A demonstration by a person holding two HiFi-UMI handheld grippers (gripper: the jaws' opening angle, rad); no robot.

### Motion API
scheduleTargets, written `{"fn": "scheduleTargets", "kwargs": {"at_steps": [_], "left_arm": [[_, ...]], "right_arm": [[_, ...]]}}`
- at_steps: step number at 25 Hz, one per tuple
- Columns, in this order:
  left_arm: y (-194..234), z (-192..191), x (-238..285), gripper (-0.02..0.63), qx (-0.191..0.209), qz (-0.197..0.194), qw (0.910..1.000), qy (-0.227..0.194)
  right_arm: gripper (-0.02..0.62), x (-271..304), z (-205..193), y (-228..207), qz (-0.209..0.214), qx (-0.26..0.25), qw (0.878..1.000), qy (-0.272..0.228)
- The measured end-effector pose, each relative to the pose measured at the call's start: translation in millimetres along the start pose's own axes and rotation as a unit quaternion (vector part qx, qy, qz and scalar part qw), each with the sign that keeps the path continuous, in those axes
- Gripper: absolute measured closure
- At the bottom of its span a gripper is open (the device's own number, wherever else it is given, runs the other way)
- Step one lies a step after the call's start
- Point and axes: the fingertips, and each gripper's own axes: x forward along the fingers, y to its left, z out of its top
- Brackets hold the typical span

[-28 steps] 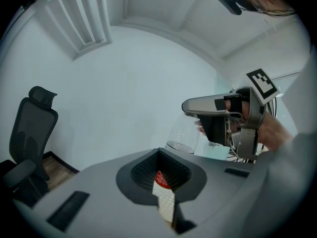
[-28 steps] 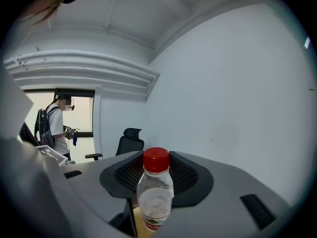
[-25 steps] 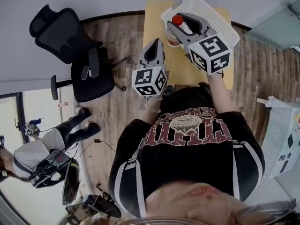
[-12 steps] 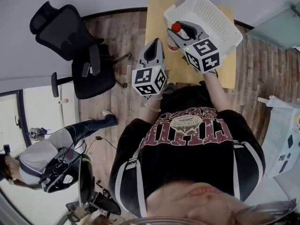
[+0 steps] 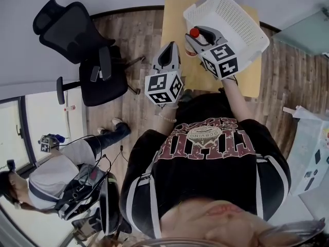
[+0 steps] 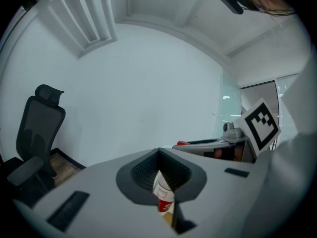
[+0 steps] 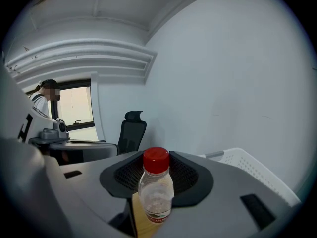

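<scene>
Clear bottle (image 7: 156, 190) with a red cap, upright, clamped between the jaws of the right gripper (image 5: 201, 37). It is over the worktop (image 5: 174, 15), just beside the white basket (image 5: 234, 12); can't tell if its base touches down.

Changed in the last second: the right gripper has swung toward the basket. The basket's rim now shows at the right of the right gripper view, where it was absent before. In the left gripper view the right gripper has dropped from high up to low, with only the cap peeking over. Grip on the bottle is unchanged, so the bottle is nearer the basket but not in it.

Left gripper (image 5: 169, 49) stayed put alongside, jaws closed to a thin slit, gripping nothing. A red-labelled bit of bottle shows beyond the slit; can't tell if it's the same one. Chair (image 5: 77, 40) is well off to the left.
</scene>
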Motion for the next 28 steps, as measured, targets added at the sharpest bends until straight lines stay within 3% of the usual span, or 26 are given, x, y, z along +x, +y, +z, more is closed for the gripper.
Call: {"fn": "scheduleTargets", "kwargs": {"at_steps": [28], "left_arm": [[32, -4, 7, 0.565, -0.005, 0.007, 0.9999, 0.012]], "right_arm": [[0.426, 48, -59, 2, 0.003, 0.014, 0.998, 0.054]]}}
